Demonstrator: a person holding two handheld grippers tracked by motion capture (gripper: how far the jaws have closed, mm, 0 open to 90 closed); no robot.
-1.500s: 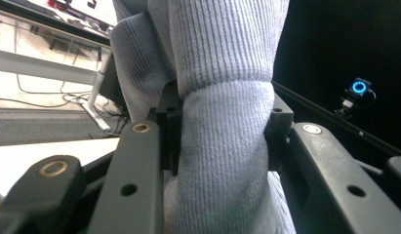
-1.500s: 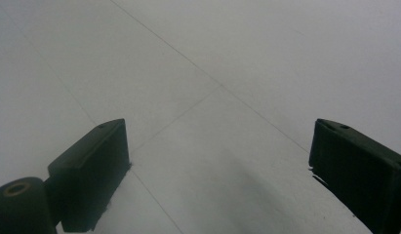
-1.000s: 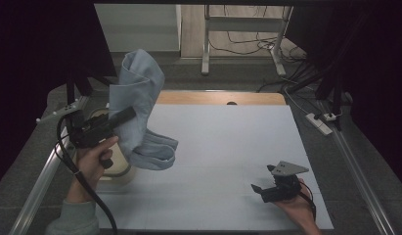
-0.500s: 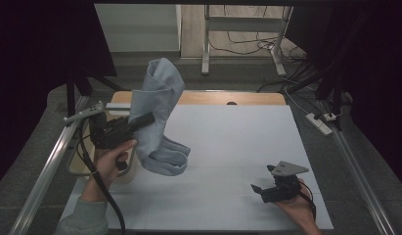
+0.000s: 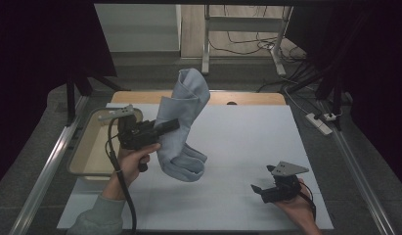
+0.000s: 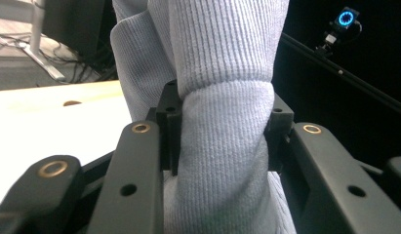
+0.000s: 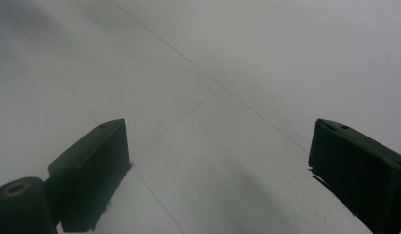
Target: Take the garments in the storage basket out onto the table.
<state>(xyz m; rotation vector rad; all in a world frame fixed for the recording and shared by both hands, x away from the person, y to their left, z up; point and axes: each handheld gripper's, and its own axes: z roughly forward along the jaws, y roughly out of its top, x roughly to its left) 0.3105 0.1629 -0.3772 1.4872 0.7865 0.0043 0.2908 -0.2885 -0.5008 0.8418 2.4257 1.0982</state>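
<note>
A light blue knitted garment hangs bunched above the left half of the white table, its lower folds resting on the surface. My left gripper is shut on its middle; in the left gripper view the ribbed garment is pinched between the two black jaws, with my left gripper squeezing it into a narrow waist. My right gripper rests low near the table's front right, open, held in a hand. In the right gripper view my right gripper has its jaws wide apart over bare table.
A beige tray stands at the table's left edge, just behind the left hand. Metal rails run along both sides of the table. A power strip and cables lie on the floor to the right and behind.
My left gripper has carried the garment to the right, from over the tray towards the table's middle. The right gripper has stayed where it was.
</note>
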